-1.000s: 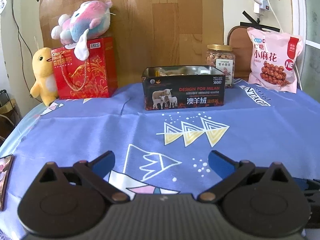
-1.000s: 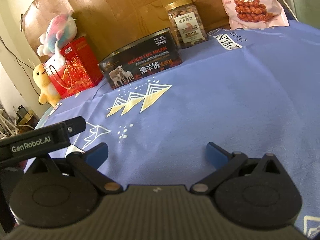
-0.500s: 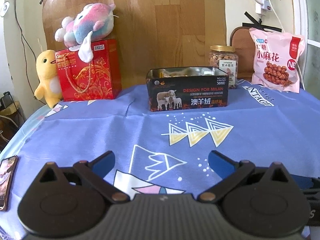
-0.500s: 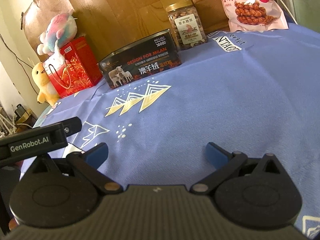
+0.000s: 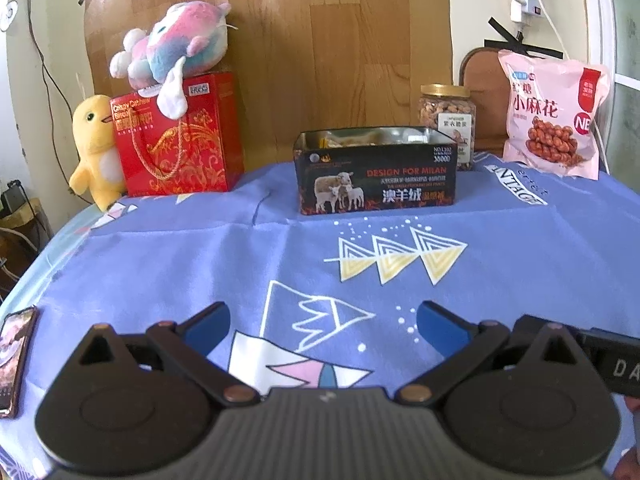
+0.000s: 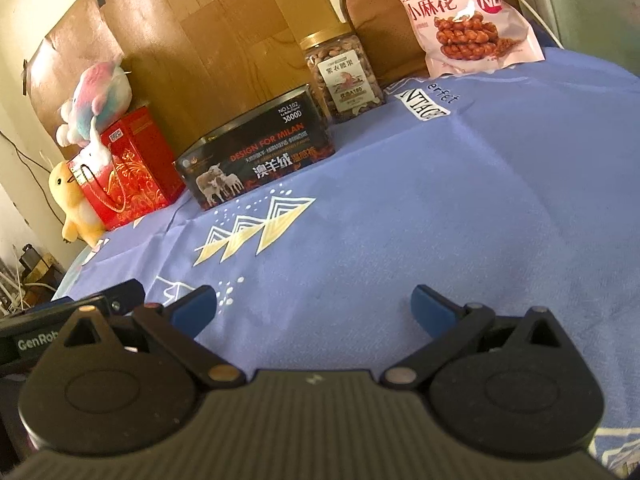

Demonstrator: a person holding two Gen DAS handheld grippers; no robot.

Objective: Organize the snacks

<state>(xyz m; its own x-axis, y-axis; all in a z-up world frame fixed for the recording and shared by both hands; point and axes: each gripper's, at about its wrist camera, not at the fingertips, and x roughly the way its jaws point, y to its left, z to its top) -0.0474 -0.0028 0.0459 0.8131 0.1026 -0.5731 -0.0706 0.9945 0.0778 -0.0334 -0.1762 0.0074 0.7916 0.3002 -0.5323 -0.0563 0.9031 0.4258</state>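
At the back of the blue tablecloth stands an open black tin (image 5: 376, 174) (image 6: 260, 162) with sheep on its side; snack packets show inside it. Behind it to the right is a clear nut jar (image 5: 448, 120) (image 6: 344, 74) with a gold lid. A pink snack bag (image 5: 554, 120) (image 6: 464, 20) leans at the far right. My left gripper (image 5: 322, 320) hangs open over the near cloth, empty. In the right wrist view my right gripper (image 6: 314, 304) is open too, with nothing between its fingers, well short of the tin.
A red gift box (image 5: 176, 136) (image 6: 128, 170) stands at the back left with a pastel plush (image 5: 172, 48) on top and a yellow duck plush (image 5: 94, 148) beside it. A phone (image 5: 14, 350) lies at the near left edge. A wooden board backs the table.
Both grippers have drawn back and risen slightly, so the tin and snacks look a little farther off. The phone has come more into view. Both stay open.
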